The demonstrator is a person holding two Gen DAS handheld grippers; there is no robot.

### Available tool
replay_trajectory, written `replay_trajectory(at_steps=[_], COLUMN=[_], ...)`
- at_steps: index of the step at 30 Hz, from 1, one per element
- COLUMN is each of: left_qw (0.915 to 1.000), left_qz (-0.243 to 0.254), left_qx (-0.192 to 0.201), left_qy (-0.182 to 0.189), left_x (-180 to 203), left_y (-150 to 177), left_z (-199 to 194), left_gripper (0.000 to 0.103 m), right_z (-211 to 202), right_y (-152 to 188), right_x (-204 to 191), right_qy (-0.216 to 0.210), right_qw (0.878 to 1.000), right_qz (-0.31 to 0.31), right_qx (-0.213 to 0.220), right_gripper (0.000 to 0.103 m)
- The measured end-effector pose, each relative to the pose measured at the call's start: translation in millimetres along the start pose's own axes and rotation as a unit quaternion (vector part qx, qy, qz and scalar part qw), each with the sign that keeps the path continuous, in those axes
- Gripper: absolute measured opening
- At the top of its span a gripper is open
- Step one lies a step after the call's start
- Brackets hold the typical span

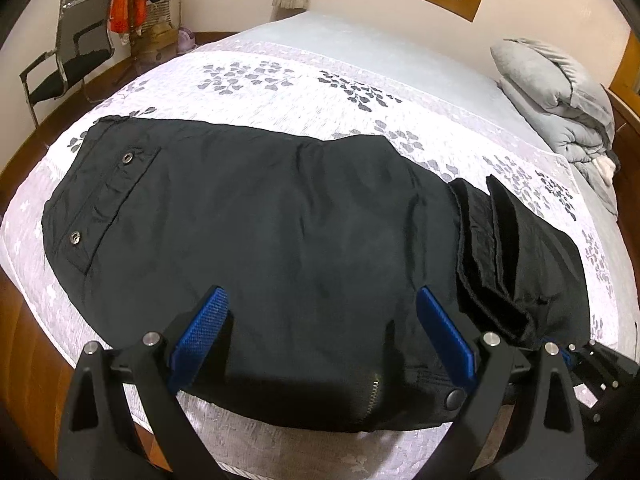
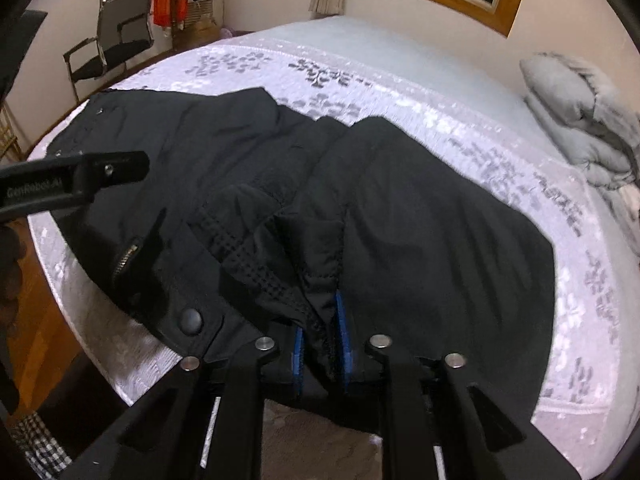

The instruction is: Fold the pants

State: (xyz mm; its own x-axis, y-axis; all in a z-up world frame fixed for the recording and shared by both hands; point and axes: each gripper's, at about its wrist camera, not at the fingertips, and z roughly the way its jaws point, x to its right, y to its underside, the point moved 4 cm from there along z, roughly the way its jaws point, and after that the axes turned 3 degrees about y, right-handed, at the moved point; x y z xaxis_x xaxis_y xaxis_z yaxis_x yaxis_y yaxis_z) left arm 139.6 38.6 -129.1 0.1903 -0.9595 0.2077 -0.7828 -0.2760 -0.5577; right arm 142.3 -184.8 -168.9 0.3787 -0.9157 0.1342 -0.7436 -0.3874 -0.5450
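Note:
Black pants [image 1: 280, 220] lie across the white patterned bed, waistband snaps [image 1: 128, 157] at the far left and a zip [image 1: 375, 390] at the near edge. My left gripper [image 1: 320, 320] hovers over the near part of the pants, open, its blue pads wide apart with nothing between them. In the right wrist view the pants [image 2: 440, 220] rise in a tented fold [image 2: 320, 248]. That fold runs into my right gripper [image 2: 320, 348], whose blue pads stand narrowly apart with the bunched fabric filling the gap. The left tool's black body [image 2: 72, 180] shows at the left.
The bed [image 1: 320, 80] has a wooden frame and drops off at its near edge [image 2: 132, 360]. A folded grey quilt [image 1: 560, 92] sits at the far right. A black chair [image 1: 68, 60] and a rack with hanging bags [image 1: 128, 4] stand by the far left wall.

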Motion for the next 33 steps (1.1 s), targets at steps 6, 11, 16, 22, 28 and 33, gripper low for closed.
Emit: replay_trajectory(at_steps=[6, 11, 16, 22, 28, 33], left_qw=[1.0000, 1.0000, 1.0000, 0.9999, 0.9999, 0.9999], left_qz=[0.001, -0.004, -0.007, 0.010, 0.004, 0.004], left_qx=[0.000, 0.002, 0.001, 0.002, -0.005, -0.004], left_qy=[-0.002, -0.002, 0.004, 0.007, 0.011, 0.011], left_x=[-2.1, -4.9, -4.0, 2.8, 0.9, -1.8], left_y=[0.0, -0.8, -1.1, 0.3, 2.7, 2.5], left_z=[1.1, 1.2, 0.4, 0.1, 4.2, 5.1], left_gripper=[0.095, 0.095, 0.095, 0.095, 0.096, 0.096], right_z=[-14.7, -40.9, -34.9, -8.5, 2.3, -20.7], right_y=[8.3, 9.2, -1.6, -4.1, -3.4, -14.7], right_x=[12.5, 23.3, 23.0, 8.1, 9.7, 6.9], right_qy=[-0.124, -0.153, -0.077, -0.072, -0.083, -0.113], right_qw=[0.990, 0.982, 0.993, 0.995, 0.994, 0.991], right_qz=[0.062, 0.103, 0.077, 0.065, 0.074, 0.068], right_qx=[-0.006, 0.034, 0.038, 0.005, -0.010, 0.020], right_gripper=[0.083, 0.082, 0.075, 0.056, 0.017, 0.006])
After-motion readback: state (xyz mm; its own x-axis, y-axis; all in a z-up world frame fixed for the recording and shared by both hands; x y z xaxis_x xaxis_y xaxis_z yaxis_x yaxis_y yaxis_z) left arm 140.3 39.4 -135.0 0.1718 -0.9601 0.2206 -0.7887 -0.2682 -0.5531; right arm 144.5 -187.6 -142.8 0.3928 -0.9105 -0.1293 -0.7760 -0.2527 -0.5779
